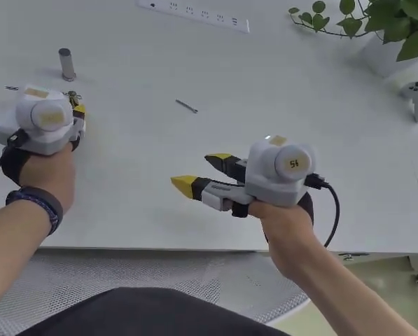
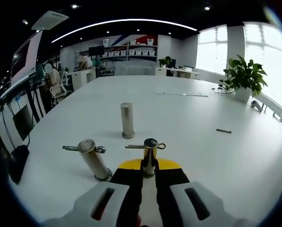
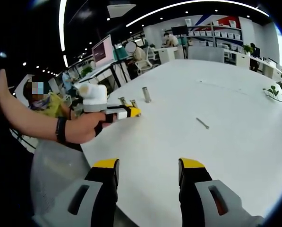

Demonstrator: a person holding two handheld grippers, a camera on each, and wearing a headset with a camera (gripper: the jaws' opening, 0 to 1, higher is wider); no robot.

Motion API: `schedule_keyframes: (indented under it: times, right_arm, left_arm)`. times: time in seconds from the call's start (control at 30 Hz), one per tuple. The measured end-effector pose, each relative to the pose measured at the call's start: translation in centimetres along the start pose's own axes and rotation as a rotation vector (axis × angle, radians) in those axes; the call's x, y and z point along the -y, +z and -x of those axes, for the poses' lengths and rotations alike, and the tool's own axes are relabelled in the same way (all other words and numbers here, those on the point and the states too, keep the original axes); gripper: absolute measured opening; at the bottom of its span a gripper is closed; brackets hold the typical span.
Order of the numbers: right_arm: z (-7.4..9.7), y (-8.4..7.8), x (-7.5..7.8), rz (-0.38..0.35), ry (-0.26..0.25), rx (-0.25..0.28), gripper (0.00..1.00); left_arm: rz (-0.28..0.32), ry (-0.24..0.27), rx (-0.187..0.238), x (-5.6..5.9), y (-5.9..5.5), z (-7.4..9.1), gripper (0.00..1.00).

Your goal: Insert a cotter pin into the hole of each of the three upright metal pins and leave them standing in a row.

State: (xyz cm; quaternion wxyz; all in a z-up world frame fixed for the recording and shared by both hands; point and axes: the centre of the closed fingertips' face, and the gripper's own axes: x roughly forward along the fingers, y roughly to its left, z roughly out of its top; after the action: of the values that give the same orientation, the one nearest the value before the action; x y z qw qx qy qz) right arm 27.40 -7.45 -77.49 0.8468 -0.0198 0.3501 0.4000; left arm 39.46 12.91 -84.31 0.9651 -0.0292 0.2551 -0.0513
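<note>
Here, the right gripper, jaws wide and empty, faces the thin loose steel cotter pin lying diagonally right of centre. It is nearer than the left gripper, which clamps a cottered upright grey metal pin.

On the counter, three pins stand at the left. The near pin is between the jaws of the left hand-held gripper, the side pin is just left of it, and the far pin is behind both. A loose cotter pin lies further right. The right hand-held gripper is near the front edge.
</note>
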Motion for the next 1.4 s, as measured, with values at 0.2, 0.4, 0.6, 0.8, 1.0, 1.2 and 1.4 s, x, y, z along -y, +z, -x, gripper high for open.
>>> schedule_keyframes:
  times: [0.2, 0.4, 0.6, 0.8, 1.0, 1.2, 1.4]
  right_arm:
    - [0.0, 0.1, 0.0, 0.0, 0.001, 0.004, 0.53]
    - [0.0, 0.0, -0.1, 0.001, 0.002, 0.002, 0.53]
    - [-0.1, 0.0, -0.2, 0.0, 0.004, 0.004, 0.53]
    - [-0.1, 0.0, -0.3, -0.004, 0.005, 0.009, 0.54]
    - [-0.3, 0.1, -0.4, -0.01, 0.01, 0.015, 0.54]
    - [-0.6, 0.4, -0.4, -0.011, 0.013, 0.023, 0.54]
    - [-0.8, 0.7, -0.5, -0.011, 0.017, 0.03, 0.55]
  left_arm:
    - [0.001, -0.009, -0.024, 0.1, -0.9, 0.1, 0.1]
    - [0.01, -0.013, -0.034, 0.2, -1.5, 0.4, 0.11]
    - [0.009, -0.016, -0.035, 0.1, -1.4, 0.7, 0.12]
    - [0.003, -0.034, -0.039, -0.1, -1.3, 1.3, 0.14]
    - [-0.016, -0.054, -0.047, -0.3, -1.3, 1.8, 0.16]
    - [-0.036, -0.074, -0.061, -0.4, -1.6, 2.8, 0.17]
    - [-0.057, -0.094, -0.06, -0.7, -1.7, 4.0, 0.17]
